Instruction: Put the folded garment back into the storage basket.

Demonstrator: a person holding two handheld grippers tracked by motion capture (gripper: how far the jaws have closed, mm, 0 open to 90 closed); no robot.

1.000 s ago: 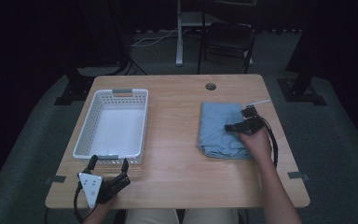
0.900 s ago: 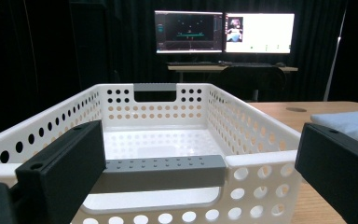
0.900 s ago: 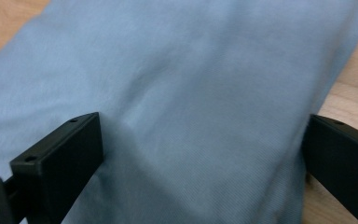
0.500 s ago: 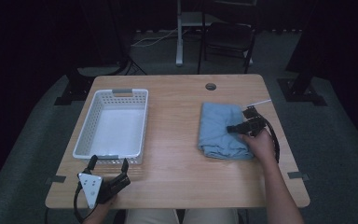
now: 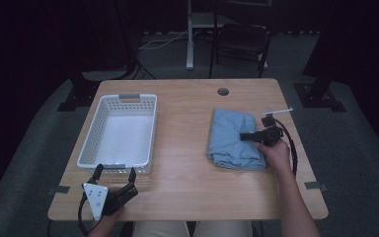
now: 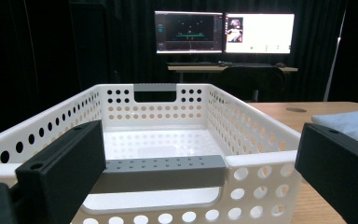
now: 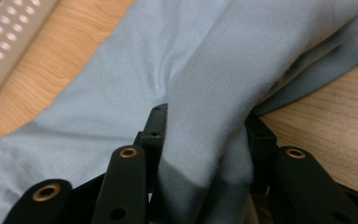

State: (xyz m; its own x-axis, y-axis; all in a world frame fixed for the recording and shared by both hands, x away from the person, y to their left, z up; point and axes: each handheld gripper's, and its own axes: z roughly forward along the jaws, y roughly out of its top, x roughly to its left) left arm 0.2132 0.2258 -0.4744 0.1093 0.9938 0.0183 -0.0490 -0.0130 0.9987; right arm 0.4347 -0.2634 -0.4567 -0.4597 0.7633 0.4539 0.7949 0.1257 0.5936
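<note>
Fingers (image 7: pixel 154 135) pinching soft, ribbed blue cloth (image 7: pixel 223 60) fold.

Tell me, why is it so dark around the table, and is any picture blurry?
High view: light falls on the table alone, so the room behind goes nearly black. Left gripper view: the basket is sharp, the close jaws soft, the screens glare bright. Right gripper view: the cloth is sharp enough to show its weave; the basket corner is blurred.
</note>
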